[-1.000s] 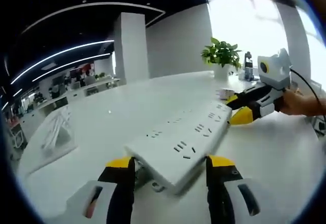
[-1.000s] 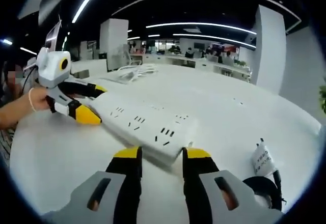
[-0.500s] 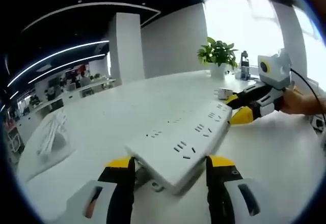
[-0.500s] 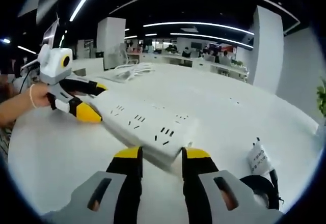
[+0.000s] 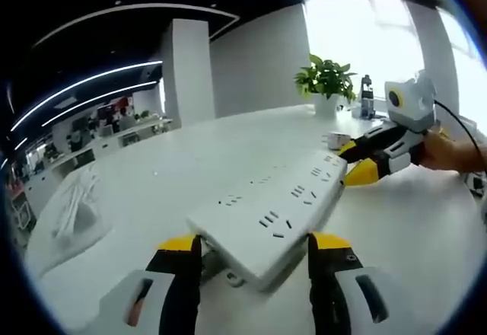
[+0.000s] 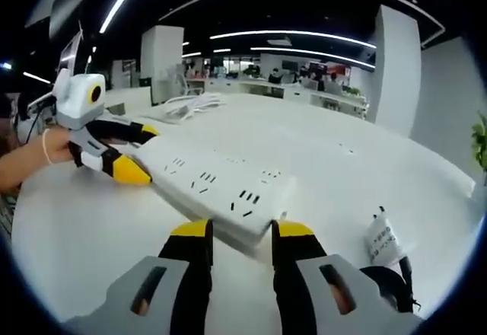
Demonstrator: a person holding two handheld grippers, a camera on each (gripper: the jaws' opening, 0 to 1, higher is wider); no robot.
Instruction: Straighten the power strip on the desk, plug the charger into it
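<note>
long white plastic power strip (image 5: 278,205) is held off the white desk top (image 5: 152,190) at both ends. left gripper (image 5: 255,245) has its yellow-tipped black jaws pinching the near end in the left gripper view; right gripper (image 6: 240,232) pinches the opposite end in the right gripper view, jaws snug on both sides of the strip. each gripper also shows across the strip in the other's view, held by a hand (image 5: 445,152), with a thin black cable trailing from it. strip's socket face is up, several outlet groups visible along it. around it: black coiled cable with a white paper tag (image 6: 384,240) on the desk to the right of the right gripper, probably the charger lead but can't tell for sure. pile of white cables (image 5: 76,205) well off to the left in the left gripper view. green potted plant in a white pot (image 5: 327,84) and a dark bottle (image 5: 367,95) at the far desk edge near the window. small white item (image 5: 337,140) just beyond the strip's far end.
</note>
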